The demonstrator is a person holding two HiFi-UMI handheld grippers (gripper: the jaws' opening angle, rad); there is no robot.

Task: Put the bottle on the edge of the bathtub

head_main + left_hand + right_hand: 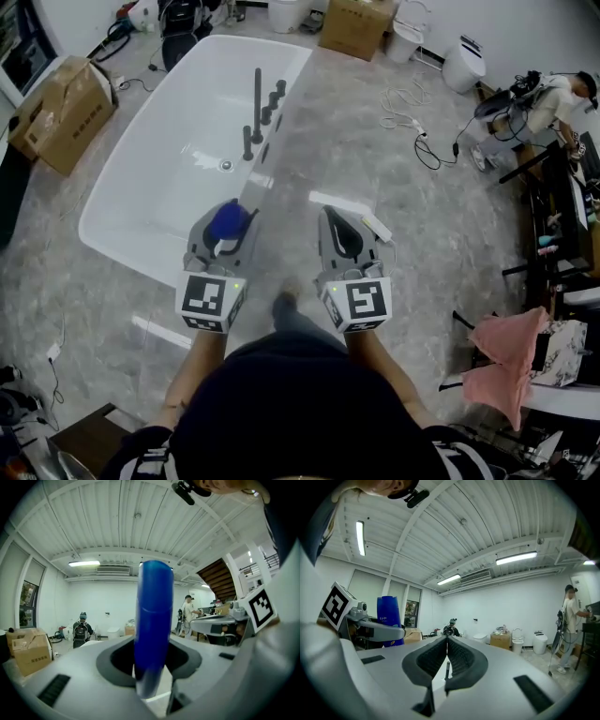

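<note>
Two grippers hovering by the bathtub, bottle in the left one.
Left gripper [225, 234] is pinching the blue bottle [153, 620] upright between widely spread jaws, over the near right corner of the white bathtub [122, 246]. Right gripper [446, 645] is pressing its jaws together on nothing, above the marble floor [375, 159]. Black taps [258, 105] are standing along the tub's right rim, with bare rim showing between them and the bottle.

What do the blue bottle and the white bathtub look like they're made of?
Blue bottle: probably plastic, opaque, smooth, with a soft sheen along its side. Bathtub: glossy white, smoothly moulded walls; acrylic or enamel, the look leaves that open.
</note>
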